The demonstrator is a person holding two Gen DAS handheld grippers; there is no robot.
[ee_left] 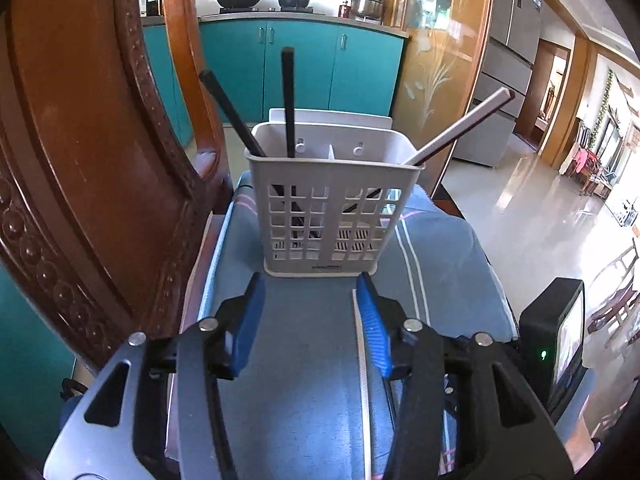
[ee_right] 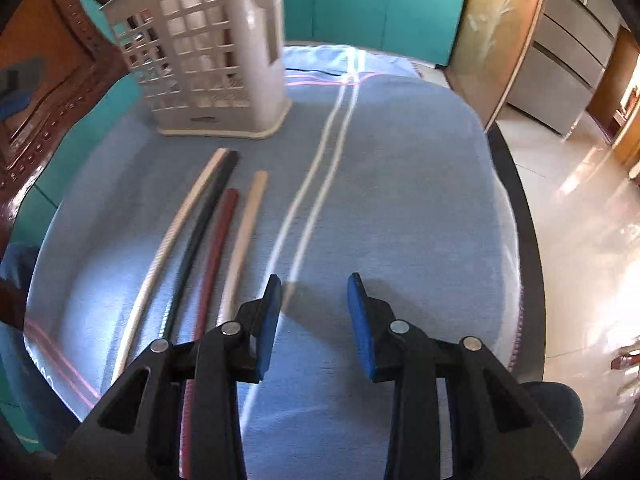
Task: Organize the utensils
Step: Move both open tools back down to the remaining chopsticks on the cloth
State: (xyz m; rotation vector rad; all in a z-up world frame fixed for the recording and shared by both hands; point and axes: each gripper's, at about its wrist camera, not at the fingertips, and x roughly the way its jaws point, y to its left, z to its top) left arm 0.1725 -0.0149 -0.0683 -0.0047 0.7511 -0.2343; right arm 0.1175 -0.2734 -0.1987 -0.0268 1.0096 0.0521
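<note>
Left wrist view: your left gripper (ee_left: 310, 286) stands partly open, its blue pads apart over the blue cloth (ee_left: 296, 344), with nothing between them. A thin white stick (ee_left: 364, 360) lies on the cloth just inside the right-hand pad (ee_left: 374, 320); whether the pad touches it cannot be told. At 12 o'clock from the fingertips, close ahead, stands the white lattice basket (ee_left: 328, 216), upright on the cloth. A divider splits it into two compartments. Two black chopsticks (ee_left: 289, 100) stand in the left compartment, one leaning toward 11 o'clock, the other near vertical. In the right compartment a white chopstick and a dark one (ee_left: 460, 130) lean together toward 2 o'clock. A carved wooden chair back (ee_left: 80, 160) fills the 9 o'clock side. Teal cabinets (ee_left: 296, 64) stand beyond.

Right wrist view: your right gripper (ee_right: 315, 288) is also partly open and holds nothing; only cloth (ee_right: 400, 200) shows between its pads. Four chopsticks lie side by side on the cloth at 10 to 11 o'clock from the fingertips: a white one (ee_right: 176, 232), a black one (ee_right: 204, 220), a dark red one (ee_right: 218, 240) and a cream one (ee_right: 246, 224). The cream one runs just beside the left finger (ee_right: 270, 312), and the near ends of the black and red ones pass under the gripper body. The basket (ee_right: 208, 56) stands beyond them at 11 o'clock.
</note>
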